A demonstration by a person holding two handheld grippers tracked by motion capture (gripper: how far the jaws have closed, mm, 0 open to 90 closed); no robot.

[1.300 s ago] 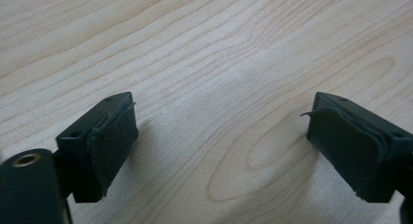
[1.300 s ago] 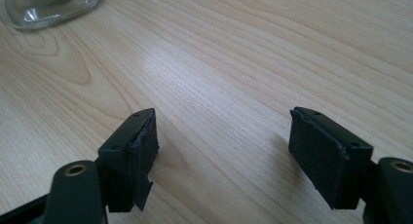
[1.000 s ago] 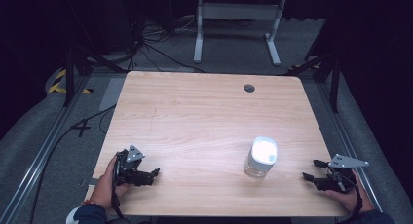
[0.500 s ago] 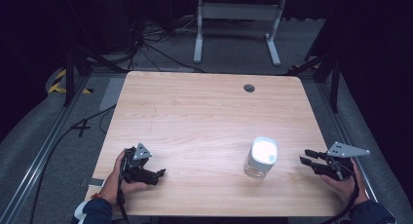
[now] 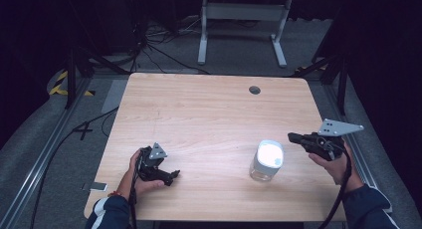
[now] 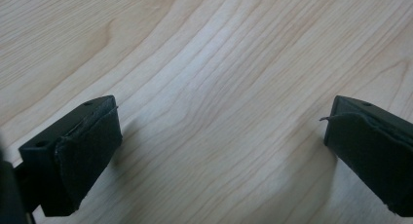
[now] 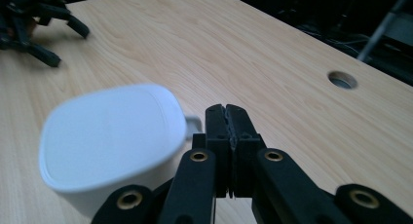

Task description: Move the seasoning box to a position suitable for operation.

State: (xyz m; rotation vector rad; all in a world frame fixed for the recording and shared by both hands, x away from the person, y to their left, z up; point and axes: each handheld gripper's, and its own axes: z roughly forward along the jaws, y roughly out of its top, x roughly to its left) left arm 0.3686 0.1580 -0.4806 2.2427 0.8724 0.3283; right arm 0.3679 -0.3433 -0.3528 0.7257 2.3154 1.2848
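We are holding the left gripper (image 5: 171, 176) wide open and empty on the table (image 5: 209, 114); the right gripper (image 5: 292, 137), fingers pressed together, empty, is hovering right of the jar (image 5: 267, 161).

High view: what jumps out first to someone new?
The white-lidded container stands alone on the wooden table, near its front right. The right claw, jaws shut, is held just right of it and points at it. The left claw sits at the front left with its jaws wide open over bare wood.
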